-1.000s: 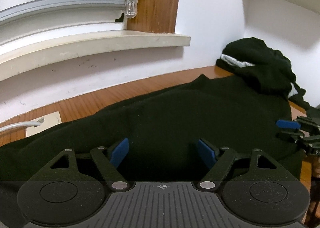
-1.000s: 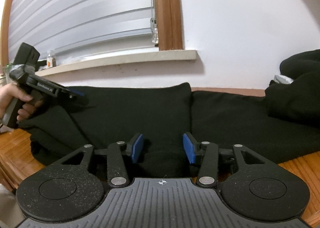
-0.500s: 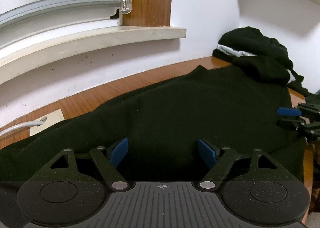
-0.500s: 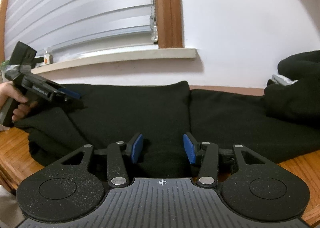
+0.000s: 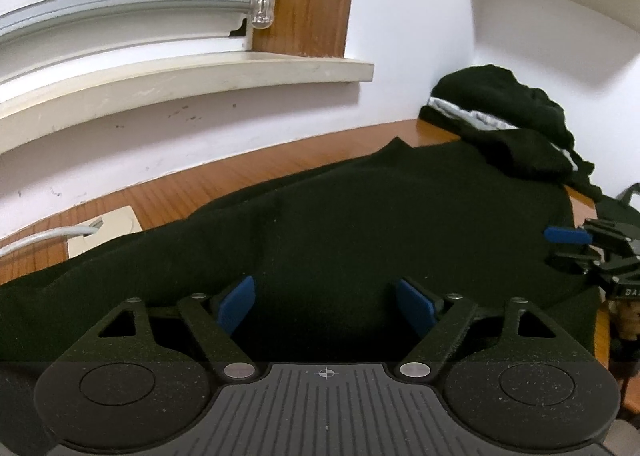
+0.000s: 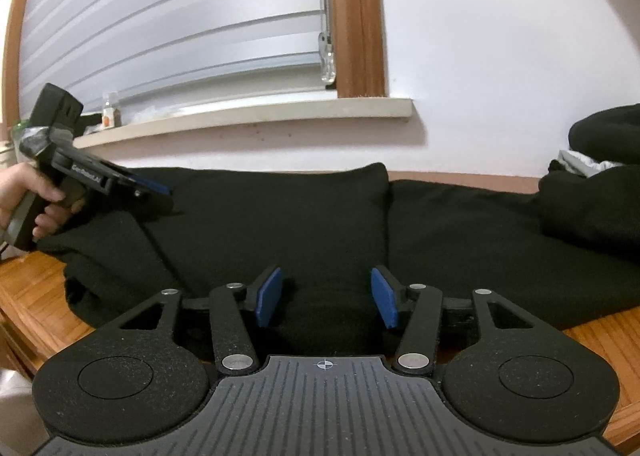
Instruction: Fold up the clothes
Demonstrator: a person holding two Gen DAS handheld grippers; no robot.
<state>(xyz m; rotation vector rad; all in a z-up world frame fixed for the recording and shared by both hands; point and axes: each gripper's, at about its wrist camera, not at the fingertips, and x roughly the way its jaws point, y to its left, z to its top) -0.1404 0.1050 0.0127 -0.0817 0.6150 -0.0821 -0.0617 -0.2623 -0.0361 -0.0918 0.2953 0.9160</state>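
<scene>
White lettering runs along the black side plate of the left tool in the right wrist view; it looks like "GenRobot.AI", though the small, slanted print leaves the spelling uncertain. In the left wrist view, the body of the right tool carries white letters at the frame's edge, readable only as "DAS" before being cut off.

The black garment runs under both camera mounts, its near edge hidden; whether pads touch cloth is unclear.
</scene>
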